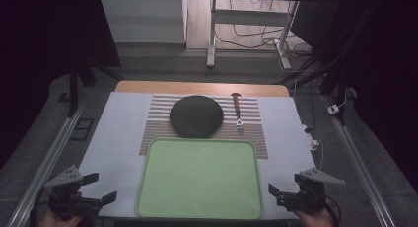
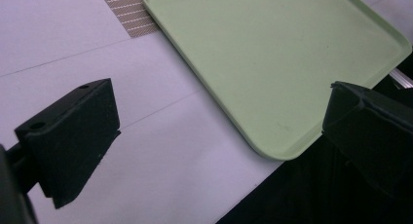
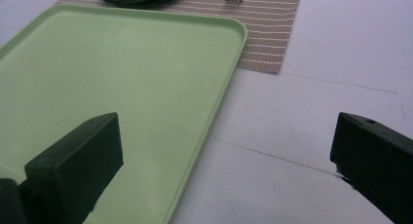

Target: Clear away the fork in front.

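Green tray (image 1: pixel 199 180) sits at the near edge of the table, nothing on it, and it partly covers the striped placemat (image 1: pixel 157 133) behind it. On that mat there's a dark round plate (image 1: pixel 196 116) just past the tray's far rim, and a fork (image 1: pixel 237 108) lying beside the plate on its right, tines toward the tray.

Left gripper (image 1: pixel 101 187) hangs off the tray's near left corner, right gripper (image 1: pixel 282 191) off the near right corner. Both have their jaws spread wide with nothing between them, and neither is touching the tray.

My guess is that this is the starting pose, probably before plate and fork go onto the tray. If so, I'd come at the plate low from the side so one jaw slips under the rim, and grab the fork by the handle, not the tines. The tray rim is raised, so lift clear of it.
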Action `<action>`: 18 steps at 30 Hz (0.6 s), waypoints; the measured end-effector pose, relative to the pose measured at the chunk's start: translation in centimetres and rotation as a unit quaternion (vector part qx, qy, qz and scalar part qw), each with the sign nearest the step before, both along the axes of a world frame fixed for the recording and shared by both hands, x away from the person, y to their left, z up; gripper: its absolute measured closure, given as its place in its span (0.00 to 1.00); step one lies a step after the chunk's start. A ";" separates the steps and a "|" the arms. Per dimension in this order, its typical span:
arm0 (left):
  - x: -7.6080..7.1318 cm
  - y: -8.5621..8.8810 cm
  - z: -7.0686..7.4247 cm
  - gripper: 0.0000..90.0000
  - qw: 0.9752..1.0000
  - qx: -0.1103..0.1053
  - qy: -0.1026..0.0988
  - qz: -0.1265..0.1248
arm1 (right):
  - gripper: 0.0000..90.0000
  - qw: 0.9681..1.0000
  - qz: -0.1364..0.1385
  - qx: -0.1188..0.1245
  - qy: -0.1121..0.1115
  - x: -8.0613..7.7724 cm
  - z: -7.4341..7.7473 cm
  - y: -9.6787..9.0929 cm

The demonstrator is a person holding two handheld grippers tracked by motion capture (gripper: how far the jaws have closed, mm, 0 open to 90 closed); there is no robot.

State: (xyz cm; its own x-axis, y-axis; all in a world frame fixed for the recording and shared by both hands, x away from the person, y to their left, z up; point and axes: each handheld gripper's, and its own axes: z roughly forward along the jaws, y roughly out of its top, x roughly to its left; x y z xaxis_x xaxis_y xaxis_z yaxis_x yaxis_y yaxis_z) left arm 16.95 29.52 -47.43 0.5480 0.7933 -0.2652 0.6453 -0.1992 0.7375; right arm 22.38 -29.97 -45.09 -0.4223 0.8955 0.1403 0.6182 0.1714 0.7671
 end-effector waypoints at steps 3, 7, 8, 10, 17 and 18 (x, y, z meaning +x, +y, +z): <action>0.1 0.0 0.0 0.00 1.000 -0.003 0.008 -0.010 | 0.00 1.000 0.010 -0.007 0.000 0.0 0.0 0.3; 0.3 0.0 -0.1 0.00 1.000 -0.009 0.015 -0.013 | 0.00 1.000 0.014 -0.011 0.004 0.1 -0.1 0.4; 0.3 0.1 -0.1 0.00 1.000 -0.010 0.016 -0.015 | 0.00 1.000 0.015 -0.010 0.005 0.1 -0.1 0.4; 0.4 0.1 -0.1 0.00 1.000 -0.012 0.018 -0.016 | 0.00 1.000 0.015 -0.009 0.008 0.1 -0.1 0.3; 0.5 -0.2 -0.1 0.00 1.000 -0.007 0.018 -0.018 | 0.00 1.000 0.019 -0.008 0.008 0.2 -0.1 0.4; 0.5 -0.2 -0.1 0.00 1.000 -0.007 0.018 -0.019 | 0.00 1.000 0.020 -0.008 0.009 0.2 -0.1 0.4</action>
State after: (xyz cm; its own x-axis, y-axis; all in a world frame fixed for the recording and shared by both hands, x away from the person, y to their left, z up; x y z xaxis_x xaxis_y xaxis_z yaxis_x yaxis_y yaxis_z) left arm 17.46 29.29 -47.52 0.5680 0.7676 -0.2971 0.6637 -0.2137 0.7168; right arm 22.53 -29.61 -45.17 -0.4554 0.8803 0.1329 0.6240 0.2091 0.7530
